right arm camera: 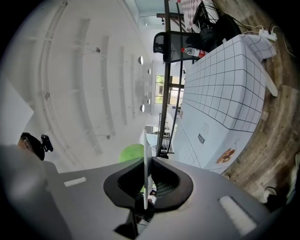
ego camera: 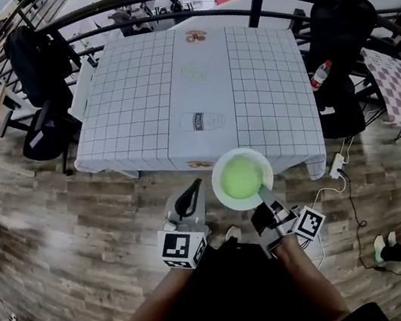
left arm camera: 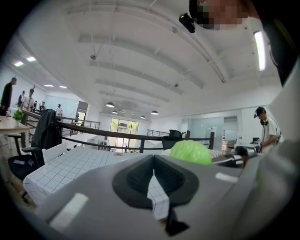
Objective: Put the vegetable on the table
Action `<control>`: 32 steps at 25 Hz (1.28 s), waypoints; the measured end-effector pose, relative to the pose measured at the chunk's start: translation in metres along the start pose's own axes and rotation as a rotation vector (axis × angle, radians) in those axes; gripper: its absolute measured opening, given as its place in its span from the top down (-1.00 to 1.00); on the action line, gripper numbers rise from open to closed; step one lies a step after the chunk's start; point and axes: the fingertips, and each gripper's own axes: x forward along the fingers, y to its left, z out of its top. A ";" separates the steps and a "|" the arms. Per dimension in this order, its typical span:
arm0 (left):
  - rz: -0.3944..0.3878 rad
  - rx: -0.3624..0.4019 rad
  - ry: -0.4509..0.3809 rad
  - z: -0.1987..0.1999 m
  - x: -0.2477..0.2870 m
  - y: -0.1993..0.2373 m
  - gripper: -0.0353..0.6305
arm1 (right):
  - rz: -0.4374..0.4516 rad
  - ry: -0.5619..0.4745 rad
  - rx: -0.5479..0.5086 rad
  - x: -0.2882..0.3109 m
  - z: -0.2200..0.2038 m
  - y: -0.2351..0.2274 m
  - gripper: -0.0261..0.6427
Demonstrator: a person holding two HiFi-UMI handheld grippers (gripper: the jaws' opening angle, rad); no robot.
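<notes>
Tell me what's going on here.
A person faces a table under a white grid-pattern cloth, a gripper in each hand. The right gripper is shut on the rim of a round white plate carrying a pale green leafy vegetable, held up near the table's front edge. The left gripper is shut and empty beside it.
</notes>
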 end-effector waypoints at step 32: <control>0.022 -0.013 0.010 -0.012 0.082 0.030 0.87 | -0.009 0.006 -0.007 0.067 0.057 -0.025 0.84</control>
